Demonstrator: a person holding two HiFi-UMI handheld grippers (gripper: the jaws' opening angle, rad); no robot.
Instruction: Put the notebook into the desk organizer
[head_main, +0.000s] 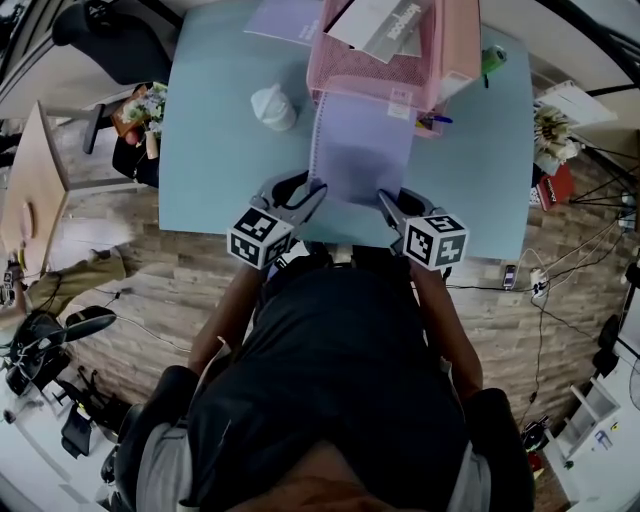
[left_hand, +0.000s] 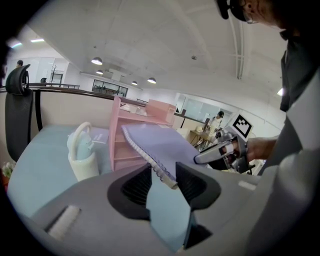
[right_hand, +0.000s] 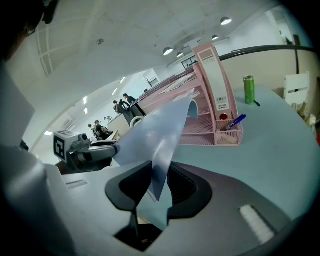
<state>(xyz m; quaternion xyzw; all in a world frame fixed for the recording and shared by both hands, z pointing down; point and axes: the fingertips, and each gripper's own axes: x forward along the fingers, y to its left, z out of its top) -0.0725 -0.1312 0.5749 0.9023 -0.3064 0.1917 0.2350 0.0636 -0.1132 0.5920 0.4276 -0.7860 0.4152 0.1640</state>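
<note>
Where its wire spiral ends, left gripper (left_hand: 163, 172) fingers clamp the notebook (head_main: 358, 150); right gripper (right_hand: 160, 172) fingers pinch its cover.

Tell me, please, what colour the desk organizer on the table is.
Pink, with mesh sides; the desk organizer shows best in the right gripper view.

One table (head_main: 210, 150). One notebook (head_main: 358, 150), spiral-bound. One desk organizer (head_main: 385, 70), pink. Two grippers: left gripper (head_main: 305, 192), right gripper (head_main: 390, 205). One green can (head_main: 493, 58). One blue pen (head_main: 437, 120). One white handled jug (head_main: 272, 107). One lavender sheet (head_main: 285, 20) at the far edge, possibly a second notebook; unclear.
</note>
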